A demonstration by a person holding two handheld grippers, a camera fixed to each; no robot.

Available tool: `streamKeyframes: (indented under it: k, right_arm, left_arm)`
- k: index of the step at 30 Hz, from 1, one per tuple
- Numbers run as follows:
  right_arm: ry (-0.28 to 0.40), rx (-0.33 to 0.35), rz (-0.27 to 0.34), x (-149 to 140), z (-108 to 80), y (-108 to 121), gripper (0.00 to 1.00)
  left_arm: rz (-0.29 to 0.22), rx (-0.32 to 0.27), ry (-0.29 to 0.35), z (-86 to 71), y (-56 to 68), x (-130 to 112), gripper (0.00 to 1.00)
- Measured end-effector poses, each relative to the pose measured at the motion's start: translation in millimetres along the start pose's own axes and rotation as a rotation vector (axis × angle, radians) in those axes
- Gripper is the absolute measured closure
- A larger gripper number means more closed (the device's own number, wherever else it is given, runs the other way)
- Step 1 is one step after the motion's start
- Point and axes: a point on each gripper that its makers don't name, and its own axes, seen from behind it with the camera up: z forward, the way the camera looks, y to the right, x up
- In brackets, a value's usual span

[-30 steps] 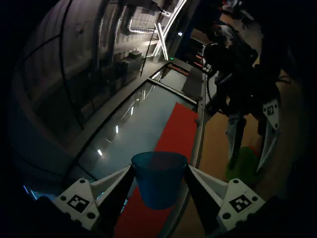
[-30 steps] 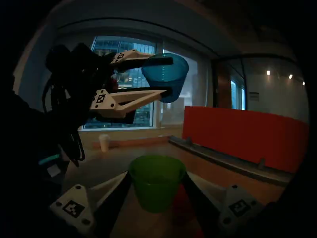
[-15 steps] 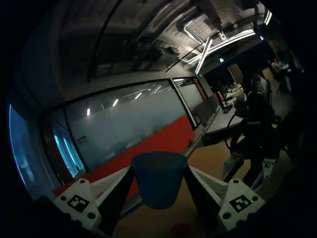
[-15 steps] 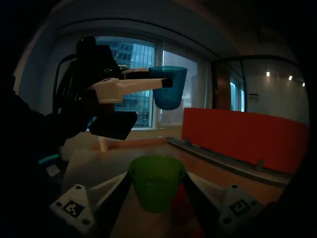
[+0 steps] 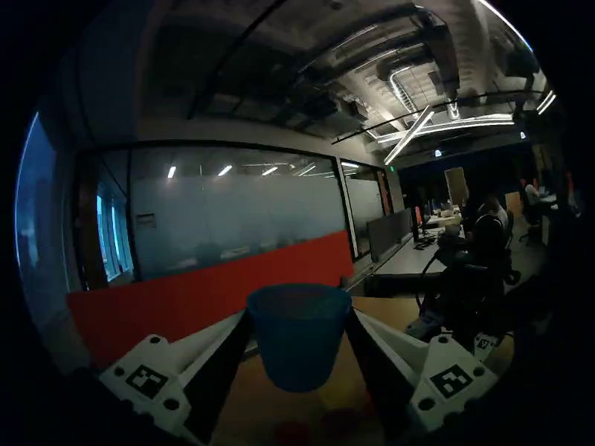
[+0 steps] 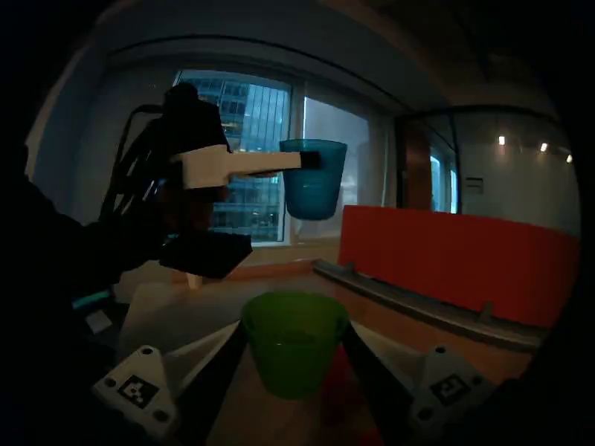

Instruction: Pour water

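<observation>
Tapered blue cup [image 5: 299, 353] clamped in left gripper [image 5: 299, 321], green cup [image 6: 295, 353] (same translucent plastic) clamped in right gripper [image 6: 295, 328]

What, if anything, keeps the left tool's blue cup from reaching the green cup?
Probably yes: the blue cup hangs upright, higher and farther off than the green cup, with open air between.

Left gripper view: along left tool [image 5: 299, 320], blue cup [image 5: 299, 346] close, faces red partition [image 5: 186, 305]. Right gripper view: green cup [image 6: 295, 342] close, faces window [image 6: 245, 149]; red partition shared.
</observation>
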Motion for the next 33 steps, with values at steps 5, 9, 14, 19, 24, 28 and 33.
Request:
streamKeyframes:
  k: [5, 9, 14, 19, 24, 28, 33]
  right_arm:
    - [0.004, 0.004, 0.0, 3.6, -0.8, -2.3, 0.1]
    - [0.001, 0.003, -0.005, 4.0, -1.1, -2.5, 0.1]
    - [-0.002, 0.004, -0.007, 4.1, 0.4, -3.2, 0.1]
    - [-0.008, 0.001, -0.004, 3.5, -0.3, -2.8, 0.1]
    - [-0.022, -0.006, 0.0, 0.1, -2.2, 0.1, 0.1]
    - [-0.038, -0.006, 0.008, -4.1, -5.1, 1.7, 0.1]
    - [-0.065, -0.008, 0.008, -12.5, -9.1, 3.6, 0.1]
  left_arm:
    - [-0.047, -0.004, -0.015, -3.0, -2.2, -5.9, 0.13]
    - [-0.053, -0.002, -0.012, -7.5, -3.4, -6.4, 0.13]
    - [-0.08, -0.016, -0.013, -13.6, 0.6, -7.0, 0.13]
    - [-0.081, -0.019, -0.032, -17.6, 0.4, -14.9, 0.13]
    - [-0.086, -0.017, -0.065, -22.9, 2.2, -31.3, 0.13]
    - [-0.092, -0.015, -0.09, -28.6, 3.0, -46.2, 0.13]
    - [-0.084, -0.007, -0.128, -35.6, 0.4, -66.5, 0.13]
